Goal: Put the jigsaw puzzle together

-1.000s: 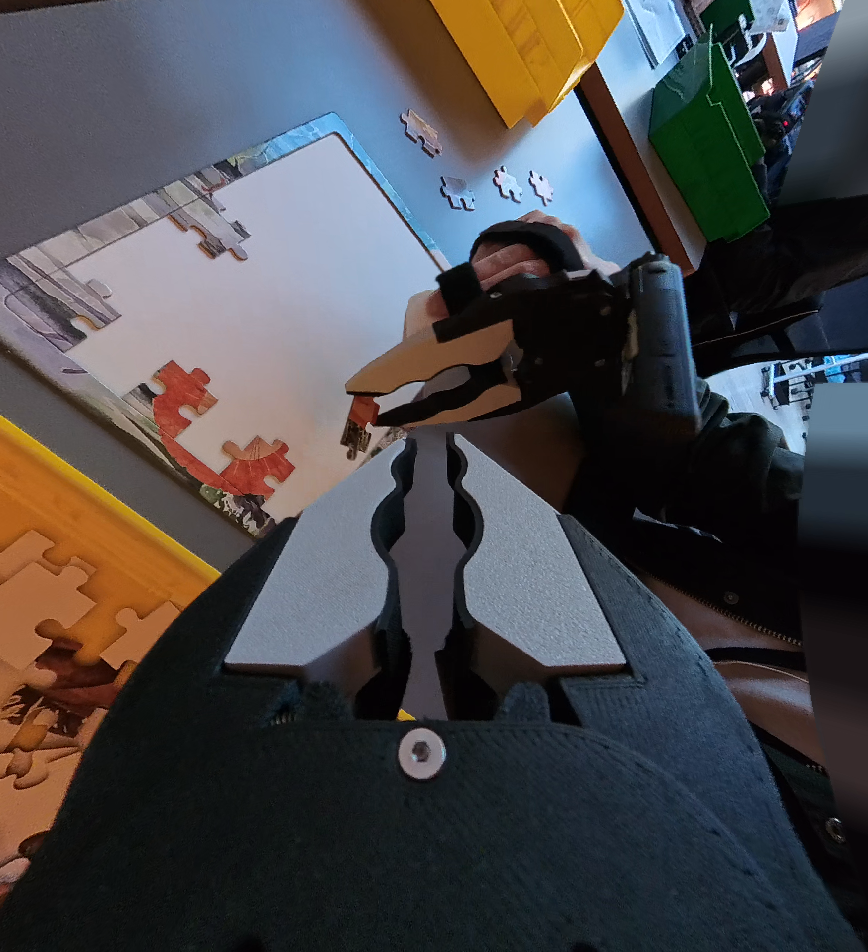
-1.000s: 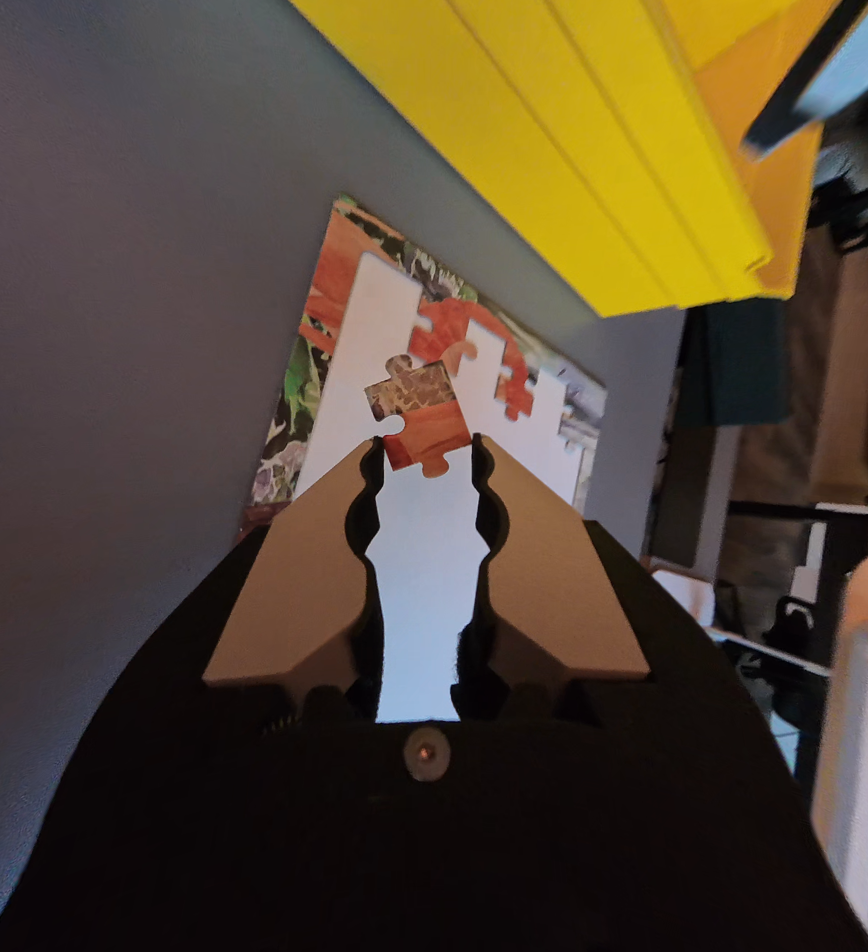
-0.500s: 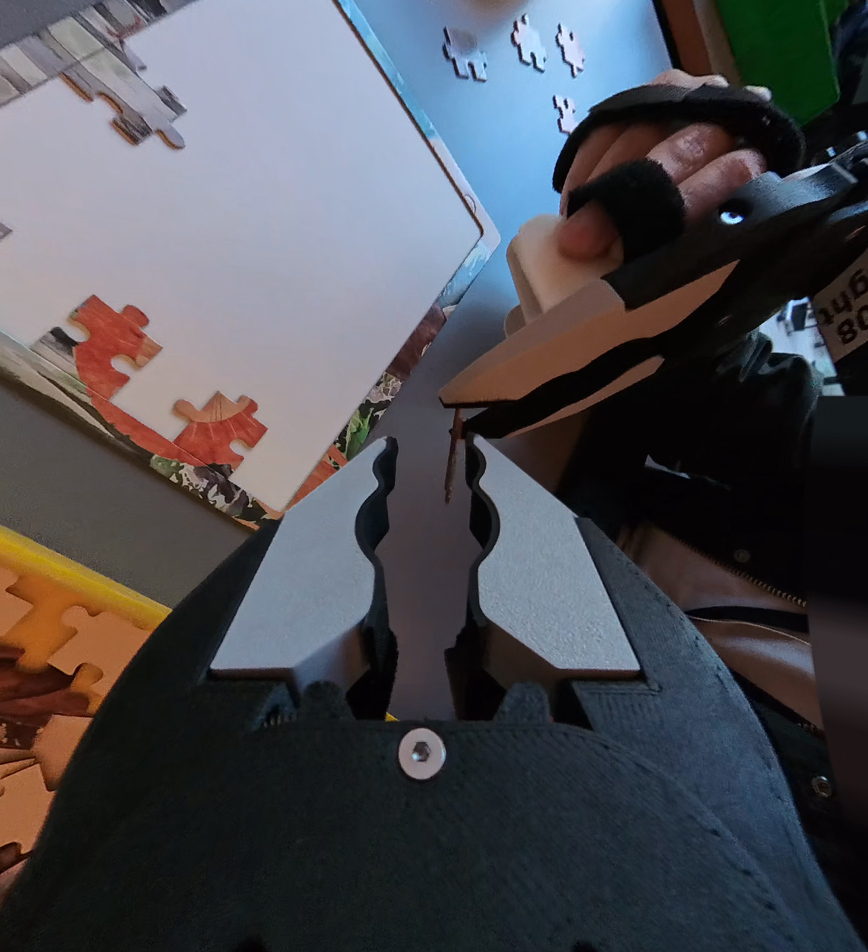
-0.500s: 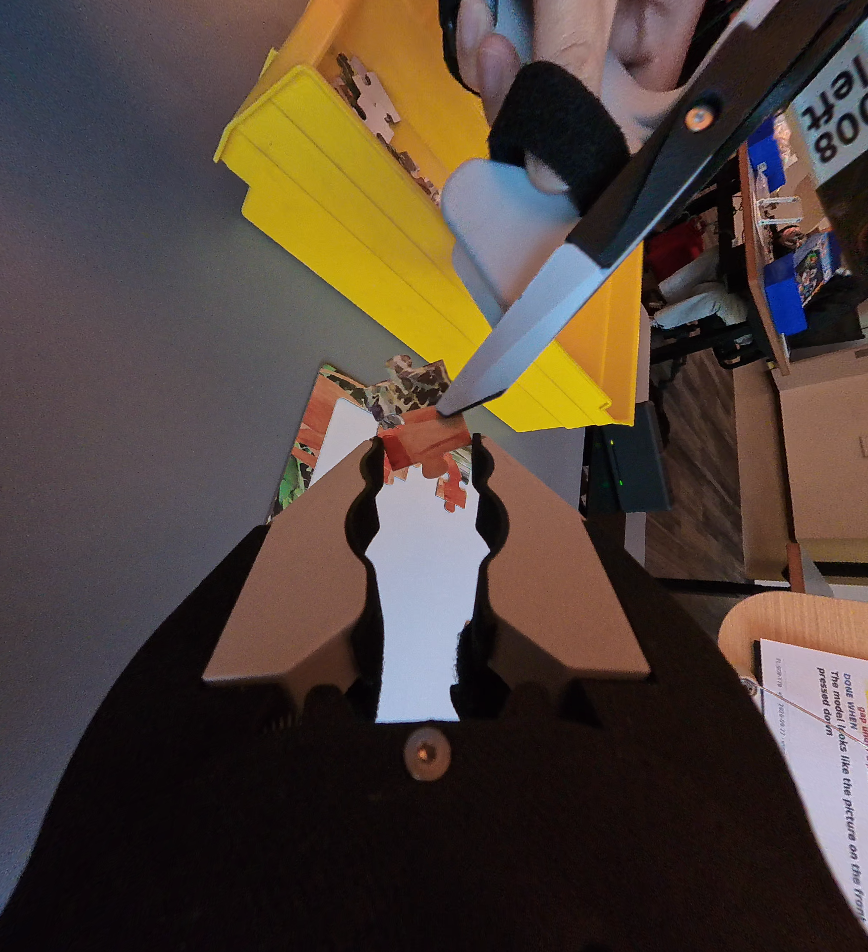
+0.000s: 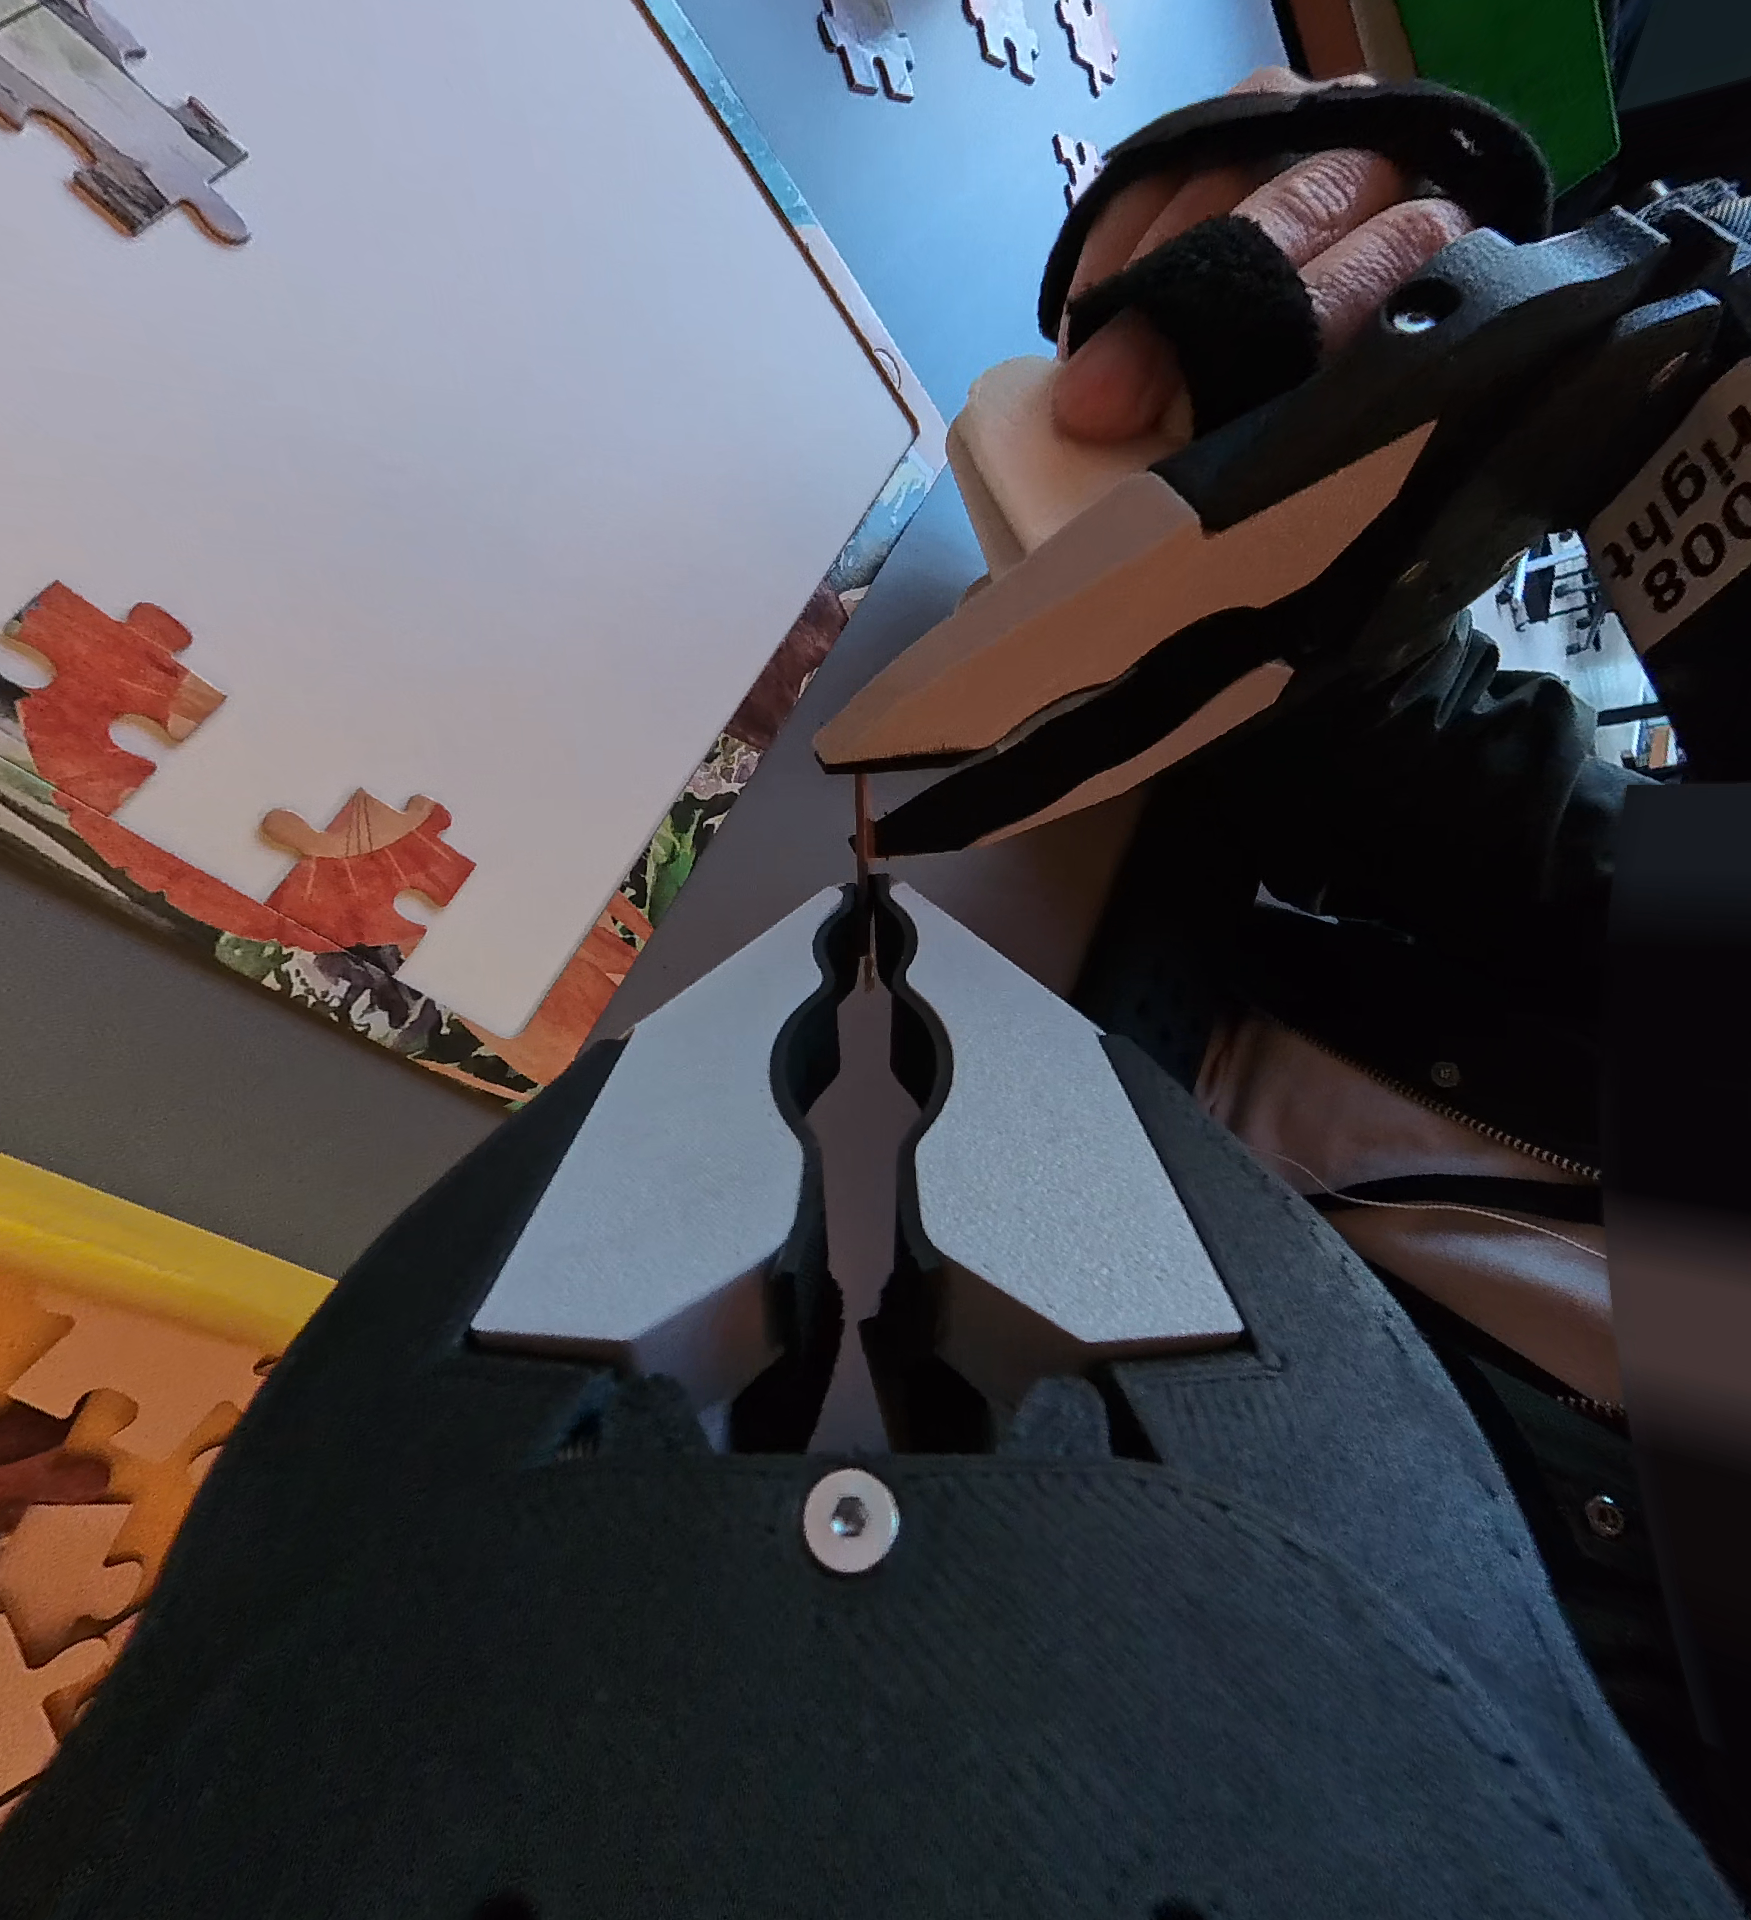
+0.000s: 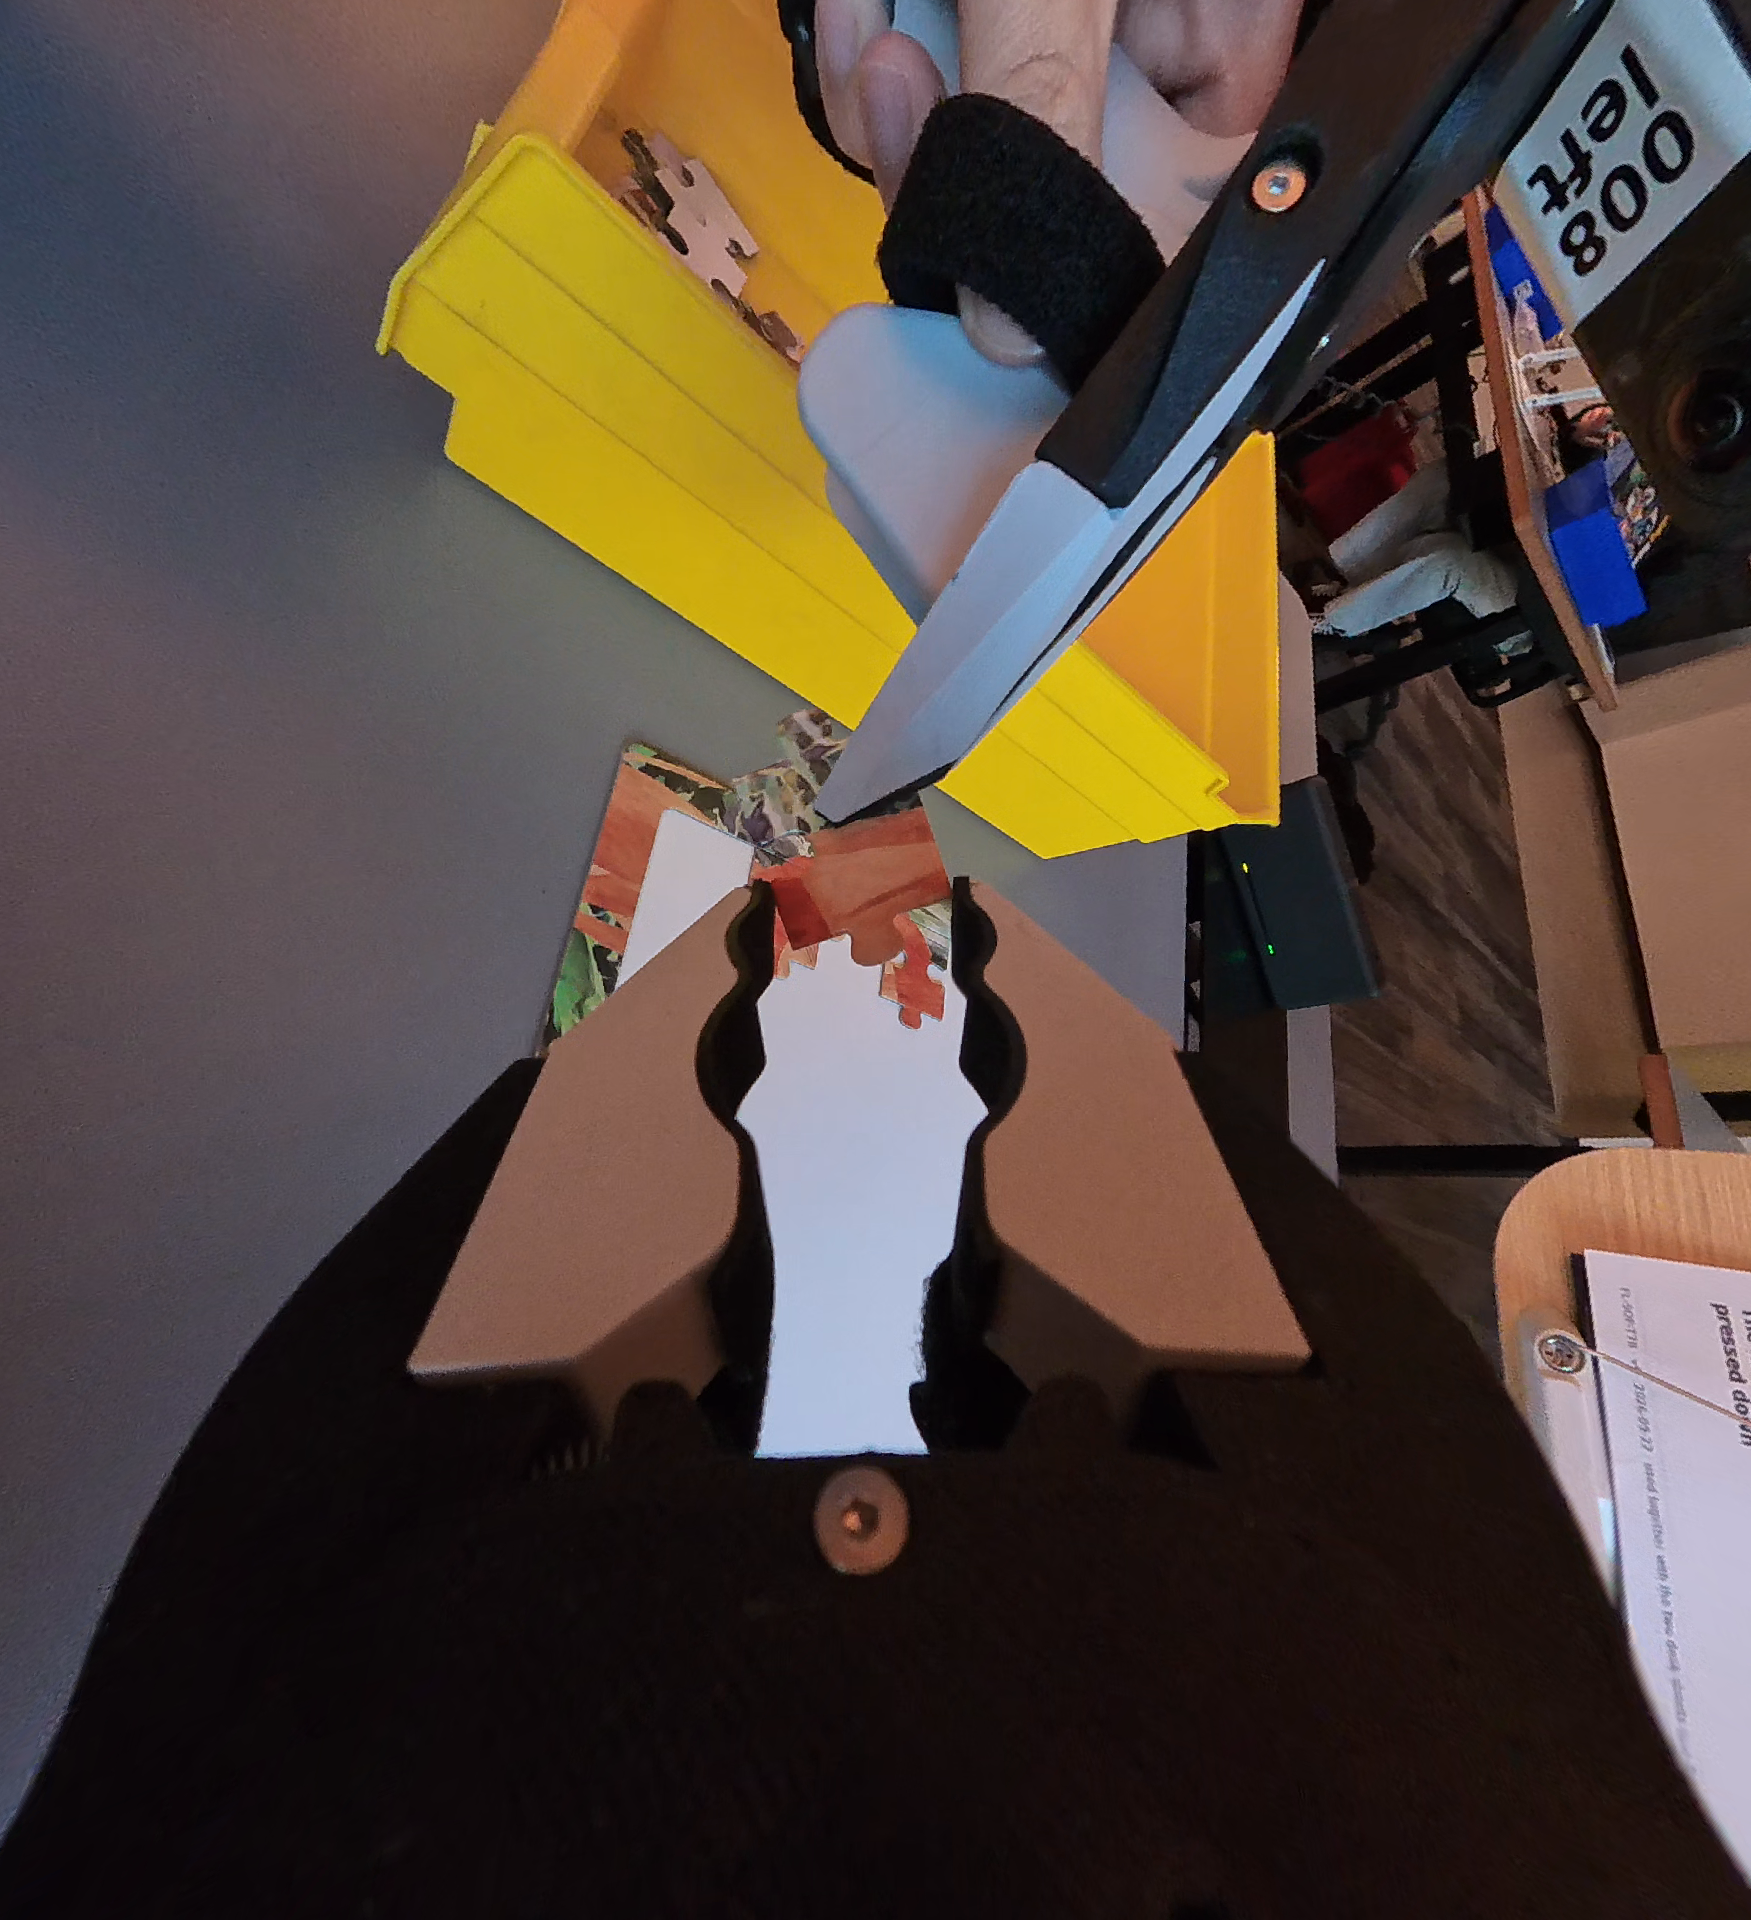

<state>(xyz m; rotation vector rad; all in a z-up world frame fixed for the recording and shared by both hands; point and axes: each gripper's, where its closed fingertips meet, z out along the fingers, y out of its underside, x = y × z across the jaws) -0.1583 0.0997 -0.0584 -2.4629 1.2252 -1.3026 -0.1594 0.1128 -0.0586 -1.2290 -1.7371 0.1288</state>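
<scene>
Right wrist view: yellow bin (image 6: 663, 457) holds loose pieces (image 6: 689, 223); both claws pinch one puzzle piece (image 6: 866, 894).

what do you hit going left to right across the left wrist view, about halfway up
red puzzle pieces on the puzzle board → puzzle piece held edge-on → right gripper → blurred patch

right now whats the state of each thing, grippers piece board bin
left gripper: shut on the piece's edge
right gripper: holding the piece across its width
piece: in the air, pinched by both grippers
board: mostly empty, a few pieces along the edges
bin: open, pieces inside
loose pieces: flat on the table beyond the board
</scene>
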